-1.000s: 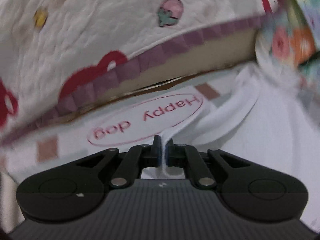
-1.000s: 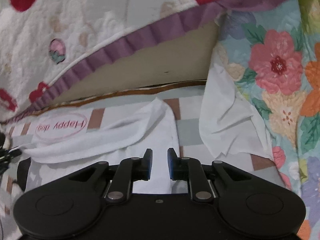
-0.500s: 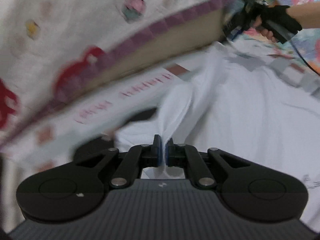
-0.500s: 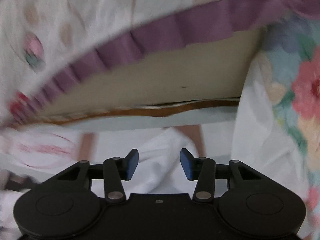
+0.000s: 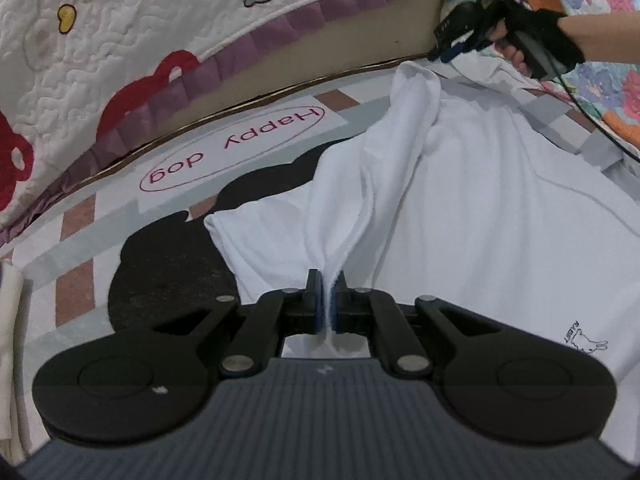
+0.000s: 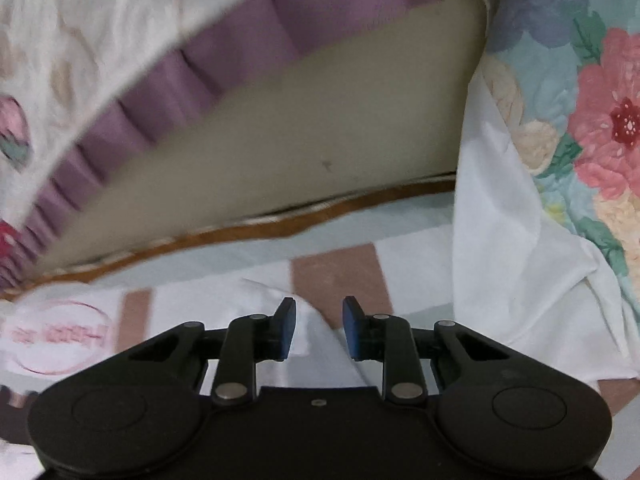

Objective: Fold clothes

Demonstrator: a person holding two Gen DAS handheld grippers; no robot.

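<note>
A white T-shirt (image 5: 480,208) with a small rabbit print lies spread on the patterned mat. My left gripper (image 5: 329,300) is shut on a bunched white sleeve of it, which is pulled up and stretches away toward the far edge. My right gripper (image 6: 319,330) is open, low over the shirt's far corner (image 6: 276,300), with nothing between its fingers. It also shows in the left wrist view (image 5: 456,46), held by a gloved hand beyond the shirt.
The mat (image 5: 240,144) has a "Happy dog" oval and a black shape. A quilted white cover with purple trim (image 5: 280,28) rises behind it. A floral quilt (image 6: 600,120) and a white cloth (image 6: 520,280) lie at right.
My left gripper has swung and pulled the sleeve back over the shirt. My right gripper has opened and moved forward toward the shirt's far corner.
</note>
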